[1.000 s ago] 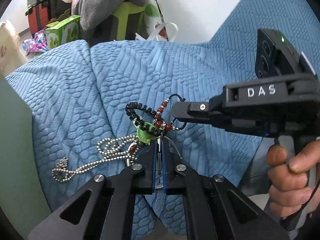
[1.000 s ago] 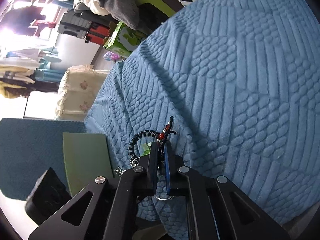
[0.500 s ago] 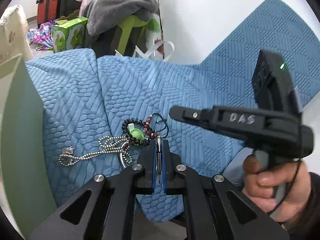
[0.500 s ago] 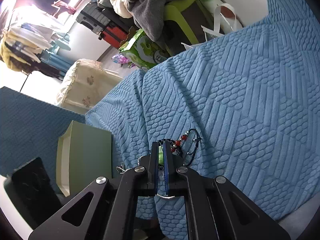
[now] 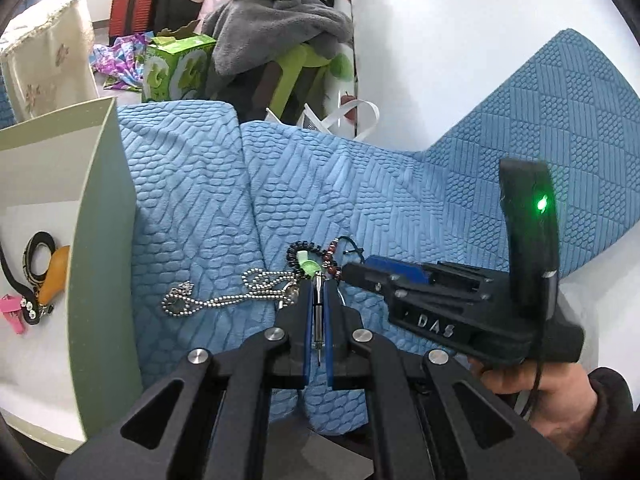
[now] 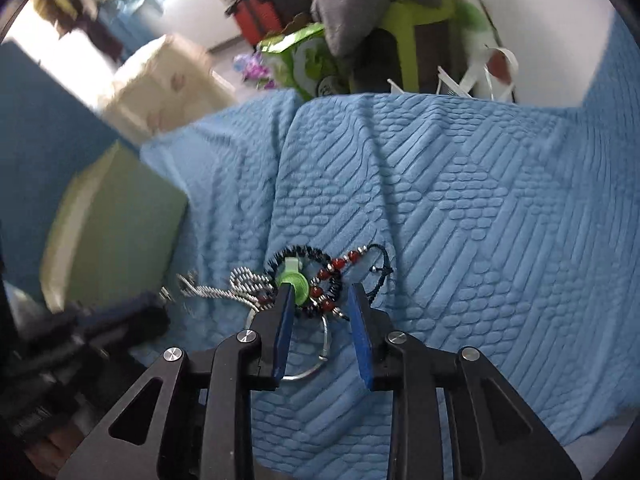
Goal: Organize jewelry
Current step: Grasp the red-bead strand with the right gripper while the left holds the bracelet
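A tangle of jewelry lies on the blue textured cover (image 5: 360,184): a silver ball chain (image 5: 216,300), a black bead bracelet (image 6: 308,254), a red bead bracelet (image 6: 336,266), a green ring piece (image 6: 294,282) and a silver hoop (image 6: 320,356). My left gripper (image 5: 317,300) is shut on a thin metal piece of the tangle. My right gripper (image 6: 320,300) is open, its fingers either side of the red beads and green piece. In the left wrist view the right gripper (image 5: 360,274) comes in from the right, touching the pile.
A pale green open box (image 5: 100,240) stands at the left; inside lie a black-and-yellow band (image 5: 38,256), an orange piece and a pink item (image 5: 12,312). Beyond the cover's edge are a green carton (image 5: 176,64), grey clothes, a lime stool and suitcases.
My right gripper has opened; it was shut on the beads. Both grippers have drawn back and risen, so the box's inside now shows. The jewelry pile stays on the cover.
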The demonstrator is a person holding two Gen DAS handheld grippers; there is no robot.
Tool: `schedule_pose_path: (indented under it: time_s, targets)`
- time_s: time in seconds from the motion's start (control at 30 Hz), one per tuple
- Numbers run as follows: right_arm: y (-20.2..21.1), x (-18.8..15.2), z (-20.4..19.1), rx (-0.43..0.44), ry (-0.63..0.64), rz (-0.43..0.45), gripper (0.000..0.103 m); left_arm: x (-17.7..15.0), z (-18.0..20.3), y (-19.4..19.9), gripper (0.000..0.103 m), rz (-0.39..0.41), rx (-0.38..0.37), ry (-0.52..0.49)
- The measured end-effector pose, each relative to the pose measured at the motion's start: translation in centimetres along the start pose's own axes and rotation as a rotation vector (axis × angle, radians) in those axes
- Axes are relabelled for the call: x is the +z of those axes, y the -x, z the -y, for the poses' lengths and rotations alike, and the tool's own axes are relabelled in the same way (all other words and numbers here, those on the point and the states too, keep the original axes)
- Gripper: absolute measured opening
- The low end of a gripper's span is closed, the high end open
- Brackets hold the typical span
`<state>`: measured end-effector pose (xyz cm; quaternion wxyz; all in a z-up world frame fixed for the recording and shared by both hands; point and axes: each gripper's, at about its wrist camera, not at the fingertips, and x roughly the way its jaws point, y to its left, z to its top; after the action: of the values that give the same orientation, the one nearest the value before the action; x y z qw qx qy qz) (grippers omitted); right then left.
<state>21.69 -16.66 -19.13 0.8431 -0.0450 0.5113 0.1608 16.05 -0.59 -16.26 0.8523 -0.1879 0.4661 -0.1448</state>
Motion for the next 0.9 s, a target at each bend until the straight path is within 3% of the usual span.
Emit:
schedule_pose_path:
  time_s: [0.23, 0.4, 0.47, 0.57, 0.9]
  targets:
    - [-2.0, -0.7, 0.0, -0.068, 0.095, -0.062, 0.026, 0.1, -0.4, 0.3, 0.004, 0.000, 0.000, 0.009]
    - [-2.8, -0.9, 0.6, -0.029, 0.059, -0.091, 0.025, 0.1, -0.4, 0.4, 0.004, -0.003, -0.002, 0.005]
    - [-2.9, -0.8, 0.5, -0.029, 0.058, -0.080, 0.022, 0.1, -0.5, 0.5, 0.004, 0.001, -0.005, 0.008]
    - [-2.7, -1.1, 0.4, 0.011, 0.024, -0.082, 0.006, 0.2, -0.6, 0.7, 0.004, 0.005, 0.001, 0.009]
    - [0.1, -1.0, -1.5, -0.015, 0.034, 0.002, 0.005, 0.4, -0.7, 2.4, 0.004, 0.024, 0.015, 0.007]
